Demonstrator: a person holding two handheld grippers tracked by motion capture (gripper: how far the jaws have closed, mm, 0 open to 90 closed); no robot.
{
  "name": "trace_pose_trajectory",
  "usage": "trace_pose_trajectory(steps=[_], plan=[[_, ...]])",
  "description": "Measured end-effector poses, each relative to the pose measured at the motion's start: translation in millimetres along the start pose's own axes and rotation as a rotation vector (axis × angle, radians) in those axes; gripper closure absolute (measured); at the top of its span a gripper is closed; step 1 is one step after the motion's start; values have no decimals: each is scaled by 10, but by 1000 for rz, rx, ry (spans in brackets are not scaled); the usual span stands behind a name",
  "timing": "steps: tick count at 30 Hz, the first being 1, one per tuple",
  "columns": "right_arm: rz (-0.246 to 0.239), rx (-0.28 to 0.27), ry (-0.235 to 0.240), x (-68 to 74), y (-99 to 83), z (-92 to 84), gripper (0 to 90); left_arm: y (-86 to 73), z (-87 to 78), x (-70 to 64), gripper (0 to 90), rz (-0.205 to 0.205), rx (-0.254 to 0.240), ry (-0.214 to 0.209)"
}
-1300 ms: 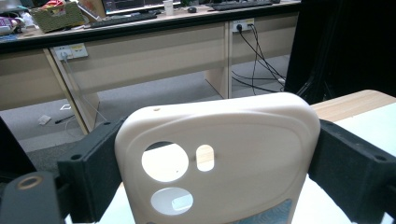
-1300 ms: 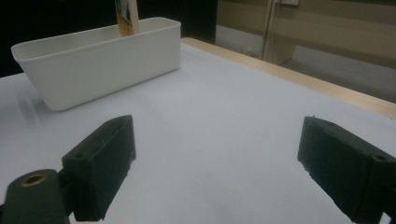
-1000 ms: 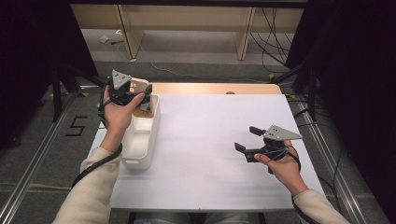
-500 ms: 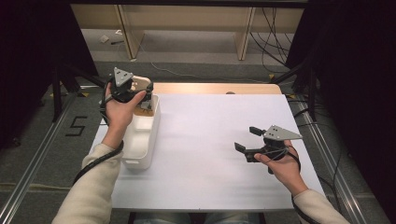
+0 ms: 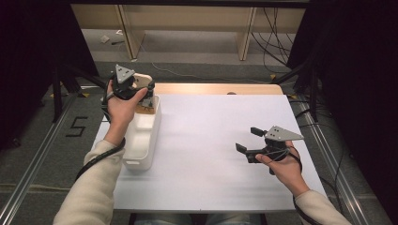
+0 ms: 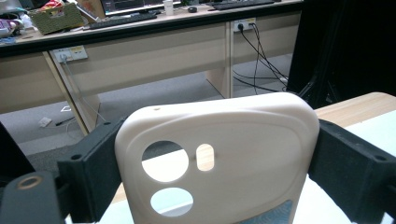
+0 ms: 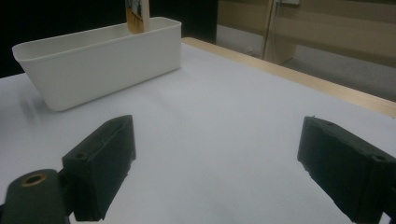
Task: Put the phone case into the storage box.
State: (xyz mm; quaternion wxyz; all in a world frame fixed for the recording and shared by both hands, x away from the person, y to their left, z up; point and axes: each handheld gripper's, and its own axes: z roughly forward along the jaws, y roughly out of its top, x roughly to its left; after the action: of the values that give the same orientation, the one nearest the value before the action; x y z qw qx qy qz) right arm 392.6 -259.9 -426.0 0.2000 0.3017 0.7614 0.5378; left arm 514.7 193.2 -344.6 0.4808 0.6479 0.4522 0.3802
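A cream phone case (image 6: 243, 149) with camera cut-outs stands upright between the jaws of my left gripper (image 6: 222, 163), which is shut on its two side edges. In the high view the left gripper (image 5: 137, 91) holds the phone case (image 5: 142, 80) over the far end of a white bin (image 5: 141, 140). The right gripper view shows the phone case's (image 7: 137, 16) lower end dipping behind the white bin's (image 7: 93, 60) far rim. My right gripper (image 5: 248, 139) hovers low over the white table top at the right, open and holding nothing (image 7: 224, 168).
The white table top (image 5: 211, 140) has a wooden strip (image 5: 216, 89) along its far edge. Beyond it are desk legs and cables on a grey floor (image 5: 197, 56). Dark stands flank both sides of the table.
My left gripper has shifted slightly with the phone case above the bin's far end. The right gripper has stayed where it was.
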Motion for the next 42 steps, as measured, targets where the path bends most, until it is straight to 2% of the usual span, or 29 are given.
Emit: trace_pose_trajectory(steps=[42], plan=[[3,-1,2,-6,-5,3,124,77,204,82,103,-21,7,3]])
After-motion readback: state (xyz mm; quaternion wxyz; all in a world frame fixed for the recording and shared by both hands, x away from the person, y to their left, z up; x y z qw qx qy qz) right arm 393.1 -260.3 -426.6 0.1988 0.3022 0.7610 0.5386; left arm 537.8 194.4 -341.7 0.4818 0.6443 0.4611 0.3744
